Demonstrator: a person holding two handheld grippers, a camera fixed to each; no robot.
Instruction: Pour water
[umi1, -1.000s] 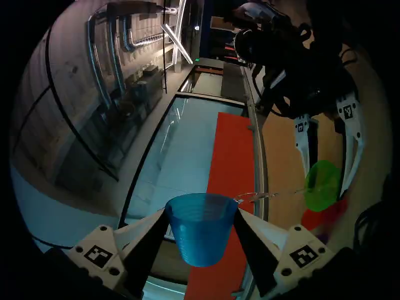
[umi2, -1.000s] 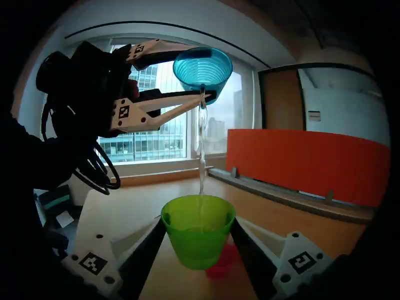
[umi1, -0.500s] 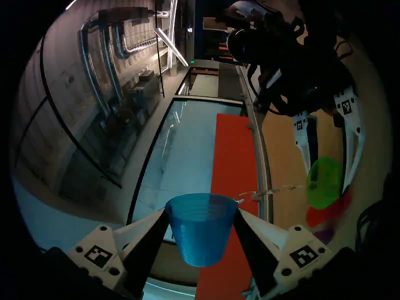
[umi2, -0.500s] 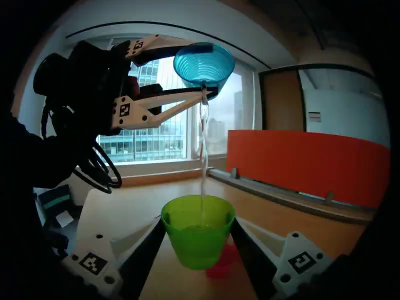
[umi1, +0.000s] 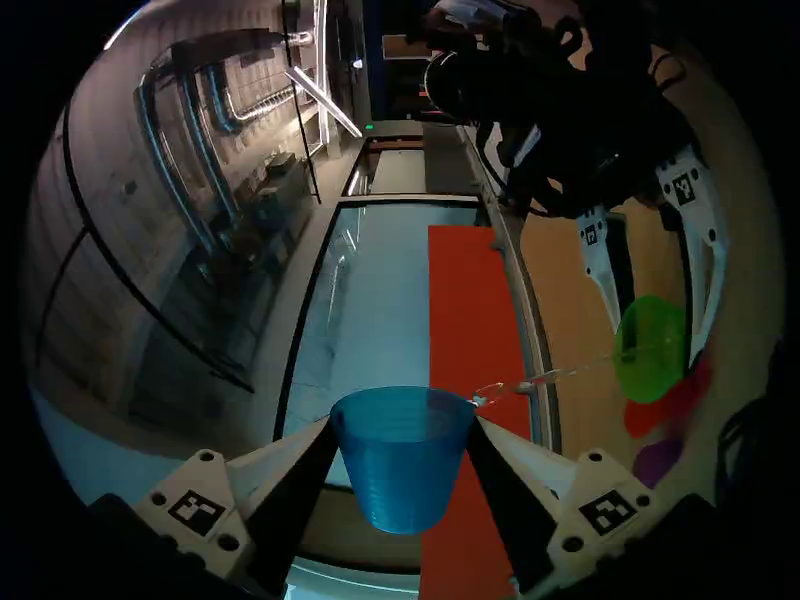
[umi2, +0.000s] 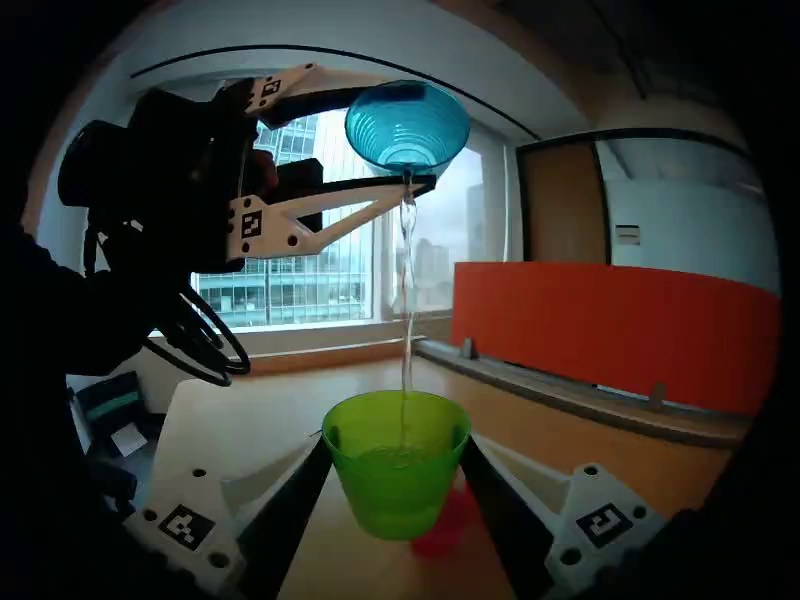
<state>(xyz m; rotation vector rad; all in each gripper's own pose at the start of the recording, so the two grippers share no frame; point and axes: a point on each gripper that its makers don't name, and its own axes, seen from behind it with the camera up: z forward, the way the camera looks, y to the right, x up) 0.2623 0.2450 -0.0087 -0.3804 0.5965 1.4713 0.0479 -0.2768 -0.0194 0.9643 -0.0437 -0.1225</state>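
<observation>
Left gripper is closed partway on the blue cup, one finger on each side wall. The cup is held high and tipped over, rim pointing down toward the other hand. Right gripper is clamped the same way on the green cup, held upright just above the worktop. A red object sits right behind and below it.

The water stream leaves the low edge of the blue rim as a thin, slightly wavy thread. It lands inside the green cup near centre. Fill looks to be under half.

Risks:
- The drop is long and the stream thin, so a small drift of either hand would put water on the rim or the worktop.
- More tilt would throw the stream further out, possibly past the far rim.
- As flow tapers off, water may dribble down the blue wall instead of falling clean.
- Both cups are tapered and held only by side pressure; the tipped one could slide out through the fingers.

Versus 1 s ago: the blue cup is tipped a bit further and sits slightly higher in the right gripper view. The green cup's level is up a little and it has barely moved. The stream is unbroken throughout.
</observation>
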